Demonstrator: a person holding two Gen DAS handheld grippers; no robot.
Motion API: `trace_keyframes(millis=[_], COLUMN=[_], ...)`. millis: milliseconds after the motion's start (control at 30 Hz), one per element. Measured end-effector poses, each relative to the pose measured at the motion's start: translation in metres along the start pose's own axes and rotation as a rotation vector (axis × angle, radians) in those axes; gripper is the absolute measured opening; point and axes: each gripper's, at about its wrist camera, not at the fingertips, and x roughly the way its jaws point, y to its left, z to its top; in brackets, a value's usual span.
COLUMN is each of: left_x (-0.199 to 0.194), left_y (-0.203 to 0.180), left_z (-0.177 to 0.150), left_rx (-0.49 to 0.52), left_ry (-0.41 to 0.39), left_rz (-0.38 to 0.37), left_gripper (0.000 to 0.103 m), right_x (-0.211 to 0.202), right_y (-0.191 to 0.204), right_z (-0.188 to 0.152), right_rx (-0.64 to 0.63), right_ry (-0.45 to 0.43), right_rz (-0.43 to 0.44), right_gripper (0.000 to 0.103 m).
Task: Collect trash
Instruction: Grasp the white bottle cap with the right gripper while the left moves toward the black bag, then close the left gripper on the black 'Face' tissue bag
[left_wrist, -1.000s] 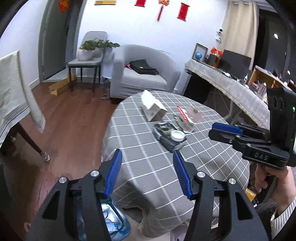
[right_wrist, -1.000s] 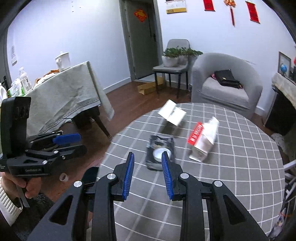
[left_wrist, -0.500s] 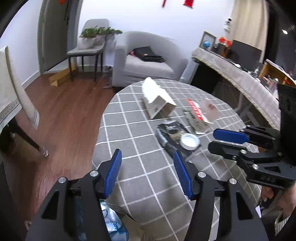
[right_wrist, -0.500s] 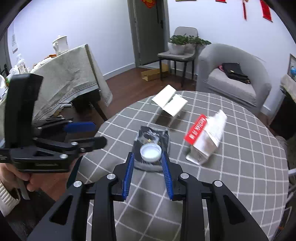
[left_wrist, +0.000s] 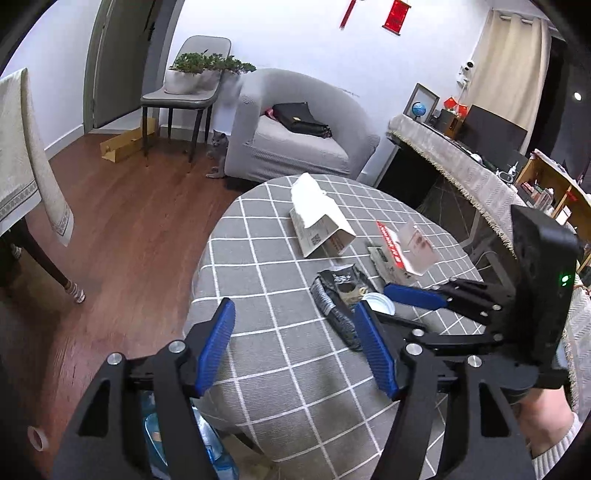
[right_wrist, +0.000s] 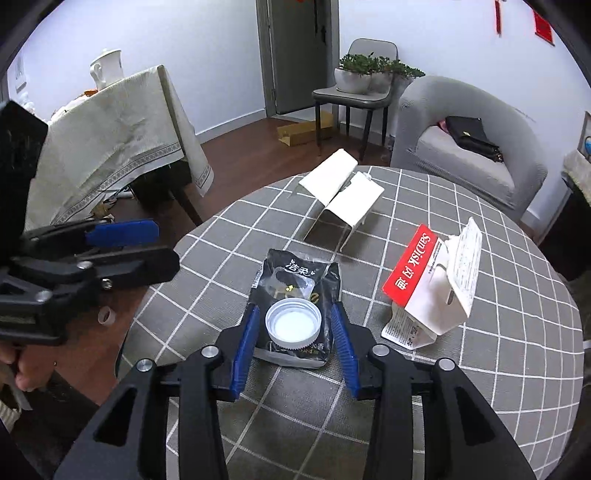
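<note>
A white bottle cap (right_wrist: 293, 325) lies on a black plastic wrapper (right_wrist: 295, 275) on the round grey checked table (right_wrist: 480, 369). My right gripper (right_wrist: 293, 308) hangs low over them. Its jaws are closing, with the cap between the blue pads and a gap on each side. A torn red-and-white package (right_wrist: 432, 291) lies to the right, and a folded white carton (right_wrist: 343, 192) lies farther back. My left gripper (left_wrist: 294, 308) is over the table's near left edge; its jaws are opening and nothing is between them. The left wrist view shows the cap (left_wrist: 376, 301) just beyond its right finger.
A grey armchair (left_wrist: 295, 147) with a black bag stands behind the table, and a cat (left_wrist: 218, 147) sits beside it. A chair with a potted plant (left_wrist: 184, 96) is farther left. A cloth-covered table (right_wrist: 110, 140) stands at the left. A water bottle (left_wrist: 207, 443) sits below the table edge.
Both grippers came forward and lower over the table. The right one now straddles the cap and wrapper. The left jaws have spread wider.
</note>
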Motion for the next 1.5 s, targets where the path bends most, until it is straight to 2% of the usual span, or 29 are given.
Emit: trace_keyframes(millis=[200,400,600,700,800,900,1100,1367,1433,1500], left_x=[0.009,0.024,0.045,0.055,0.064,0.069,0.078,0.082,0.082,0.081], left_y=[-0.016,-0.034,-0.065,-0.077,-0.081,-0.085,-0.077,-0.079,-0.078,-0.076], left_z=[-0.003,-0.007,-0.015,-0.019,-0.02,-0.021,-0.018,-0.011,-0.01,-0.008], left_rx=[0.028,0.031,0.077,0.118,0.096,0.09,-0.02,-0.045,-0.054,-0.061], left_ry=[0.012,0.039,0.076,0.087,0.103,0.097,0.101,0.079,0.075,0.069], left_rz=[-0.016,-0.021,0.029,0.102,0.119,0.18,0.21,0.262,0.264,0.26], left_gripper=[0.074,0.079,0.082,0.082,0.082,0.082,0.082,0.081,0.078,0.068], right_x=[-0.024,-0.059,-0.065,-0.068,-0.071,-0.073,-0.075,-0.077,-0.077,-0.076], right_y=[-0.015,-0.054,-0.066,-0.067,-0.065,-0.067,-0.076,-0.079,-0.077,-0.077], right_z=[-0.003,-0.011,-0.019,-0.021,-0.023,-0.027,-0.034,-0.04,-0.041,-0.043], right_rx=[0.047,0.161,0.196,0.196,0.193,0.196,0.219,0.223,0.22,0.22], right_ry=[-0.055,-0.132,-0.144,-0.151,-0.154,-0.151,-0.144,-0.137,-0.135,-0.131], right_rz=[-0.002,-0.028,-0.029,-0.024,-0.023,-0.024,-0.021,-0.015,-0.014,-0.007], right_gripper=[0.03,0.03,0.03,0.03,0.03,0.03,0.03,0.03,0.03,0.03])
